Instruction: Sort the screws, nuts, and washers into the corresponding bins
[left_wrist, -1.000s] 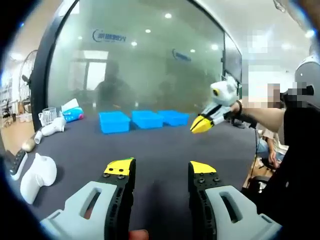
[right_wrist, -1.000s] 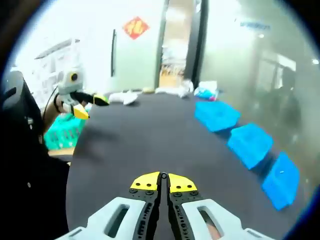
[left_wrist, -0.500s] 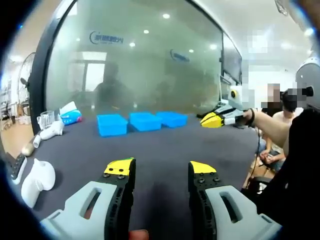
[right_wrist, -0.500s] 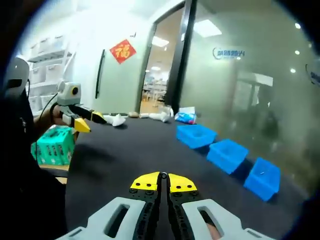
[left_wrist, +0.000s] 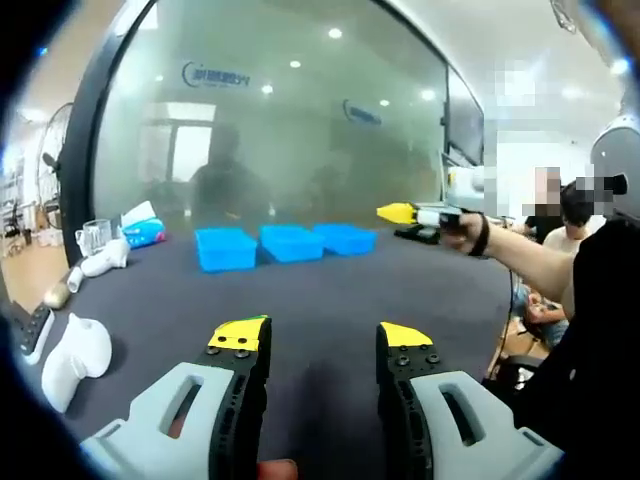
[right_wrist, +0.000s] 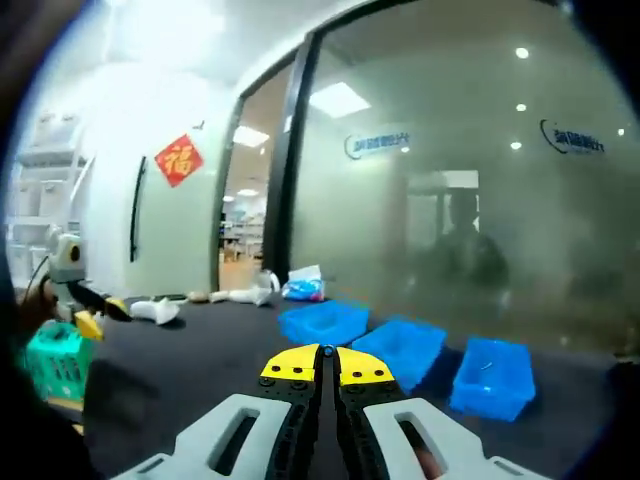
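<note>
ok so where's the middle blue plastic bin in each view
Left gripper view: the middle blue plastic bin sits left of centre, at the far edge of the dark table, above the open left hand-held gripper.
Right gripper view: it lies right of centre, just above the shut right hand-held gripper.
Shared landmark: the frosted glass wall behind the bins.

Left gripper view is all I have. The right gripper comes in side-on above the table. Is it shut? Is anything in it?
Observer: In the right gripper view the right gripper is shut, yellow tips touching, with nothing between them.
Operator: Anything near the left gripper that I can't see?
Observer: A green basket sits at the table's edge, close under the left gripper in that view.
</note>
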